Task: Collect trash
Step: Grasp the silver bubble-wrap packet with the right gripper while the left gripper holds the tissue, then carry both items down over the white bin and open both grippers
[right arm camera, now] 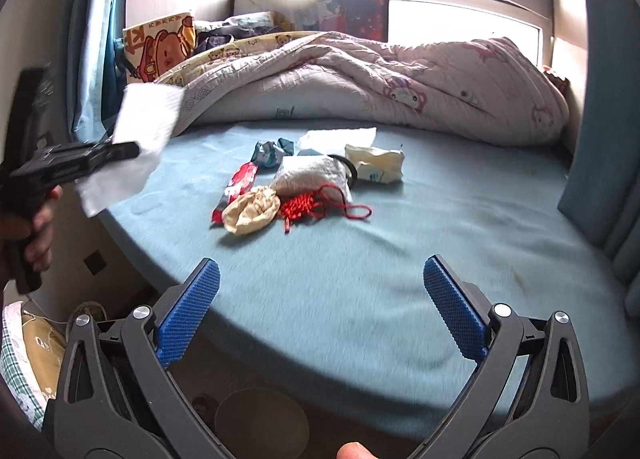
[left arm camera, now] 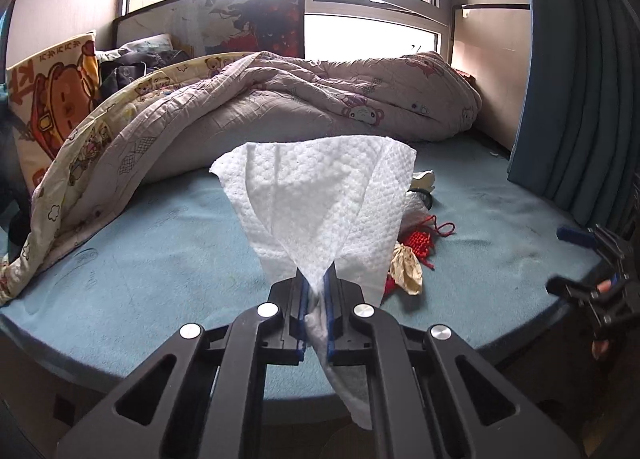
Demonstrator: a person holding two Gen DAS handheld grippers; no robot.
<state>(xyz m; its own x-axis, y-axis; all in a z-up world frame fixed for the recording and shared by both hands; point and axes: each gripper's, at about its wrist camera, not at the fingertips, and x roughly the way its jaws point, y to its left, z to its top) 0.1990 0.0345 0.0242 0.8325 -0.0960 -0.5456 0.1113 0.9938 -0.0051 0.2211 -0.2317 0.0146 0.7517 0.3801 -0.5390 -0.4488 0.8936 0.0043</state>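
My left gripper is shut on a white paper towel and holds it up above the near edge of the blue bed sheet; it also shows at the left of the right wrist view with the towel. My right gripper is open and empty above the sheet's near edge. On the sheet lies a pile of trash: a red wrapper, a crumpled beige paper, a white wad, a crumpled blue wrapper, a white-yellow packet and a flat tissue.
A red knotted cord lies among the trash. A rumpled quilt fills the back of the bed, with a cartoon pillow at the back left. Blue curtains hang at the right. A round bin and shoes stand on the floor below.
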